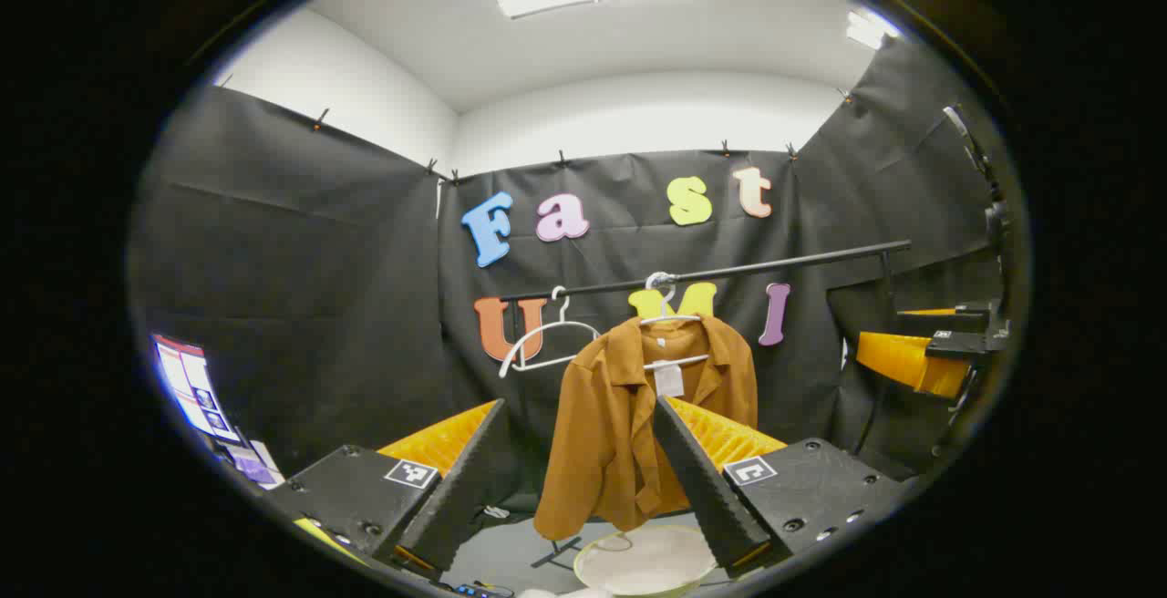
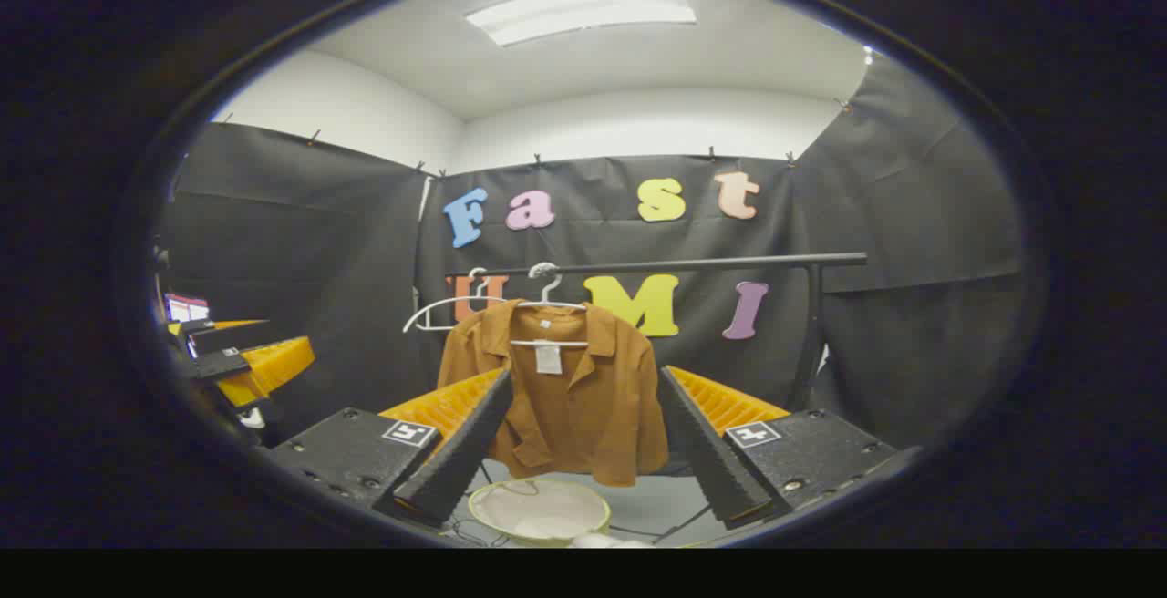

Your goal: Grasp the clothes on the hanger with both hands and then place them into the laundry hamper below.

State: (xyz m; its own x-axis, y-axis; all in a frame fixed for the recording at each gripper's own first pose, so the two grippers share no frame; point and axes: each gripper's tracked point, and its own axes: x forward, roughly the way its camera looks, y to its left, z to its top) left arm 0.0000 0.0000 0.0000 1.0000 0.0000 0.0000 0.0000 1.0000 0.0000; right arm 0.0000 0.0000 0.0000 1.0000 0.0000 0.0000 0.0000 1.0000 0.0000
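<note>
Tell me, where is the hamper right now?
The hamper sits on the floor directly below the shirt, low in both views, between each gripper's fingers.

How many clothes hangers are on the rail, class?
2: an empty hanger at the rail's left end, and the hanger beside it carrying the brown shirt.

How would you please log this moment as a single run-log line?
phase: approach | left gripper: open, empty | right gripper: open, empty | brown shirt: on white hanger, rail | hamper: below shirt
</note>
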